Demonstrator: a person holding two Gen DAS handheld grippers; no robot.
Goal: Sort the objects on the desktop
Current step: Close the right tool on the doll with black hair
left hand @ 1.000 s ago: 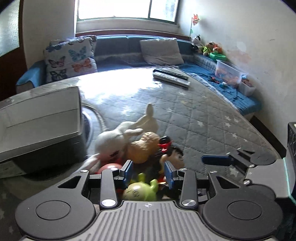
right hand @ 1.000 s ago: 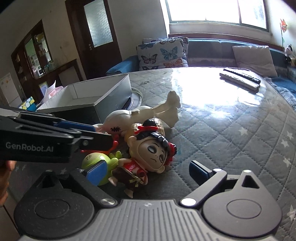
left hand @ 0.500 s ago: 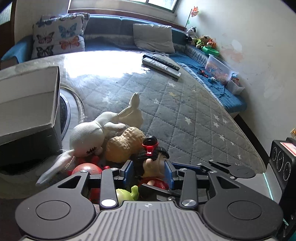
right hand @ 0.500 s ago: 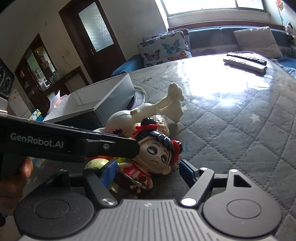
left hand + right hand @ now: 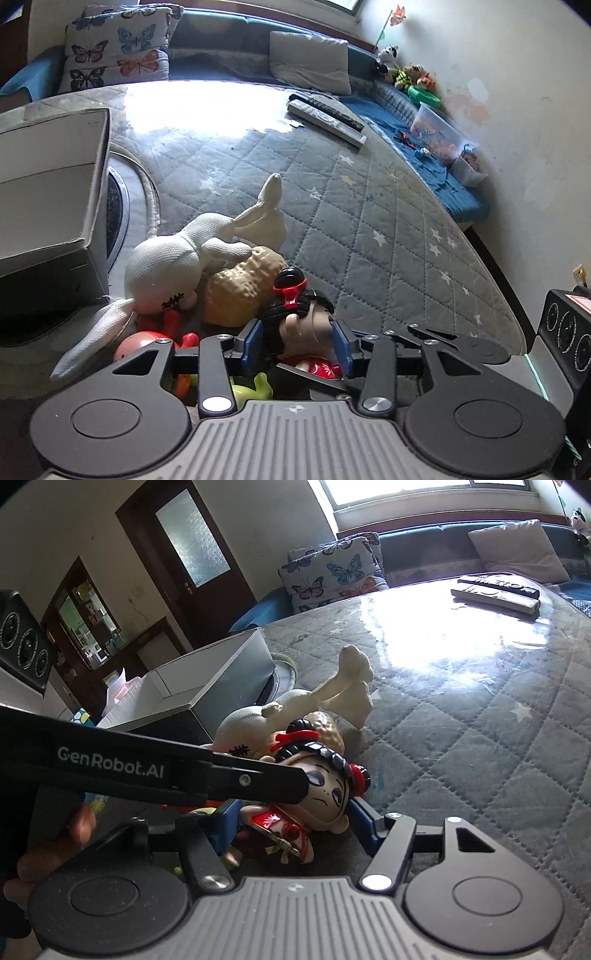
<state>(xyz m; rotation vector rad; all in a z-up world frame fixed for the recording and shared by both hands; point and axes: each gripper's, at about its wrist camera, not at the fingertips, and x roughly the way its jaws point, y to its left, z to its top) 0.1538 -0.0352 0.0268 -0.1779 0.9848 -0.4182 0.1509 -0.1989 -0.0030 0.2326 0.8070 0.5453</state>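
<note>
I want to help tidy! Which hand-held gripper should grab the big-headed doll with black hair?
Probably the right hand-held gripper: its open blue pads straddle the black-haired plastic doll low down. The left hand-held gripper brackets only its head.

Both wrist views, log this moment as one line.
left gripper: open around doll head | right gripper: open around big-headed black-haired doll figure | doll lying on quilted grey mat

Domestic living room. Butterfly cushions [image 5: 114, 55] upper left on a blue window sofa [image 5: 229, 33], remote controls [image 5: 327, 116] upper centre, wooden door [image 5: 184, 554] upper left in right view.
</note>
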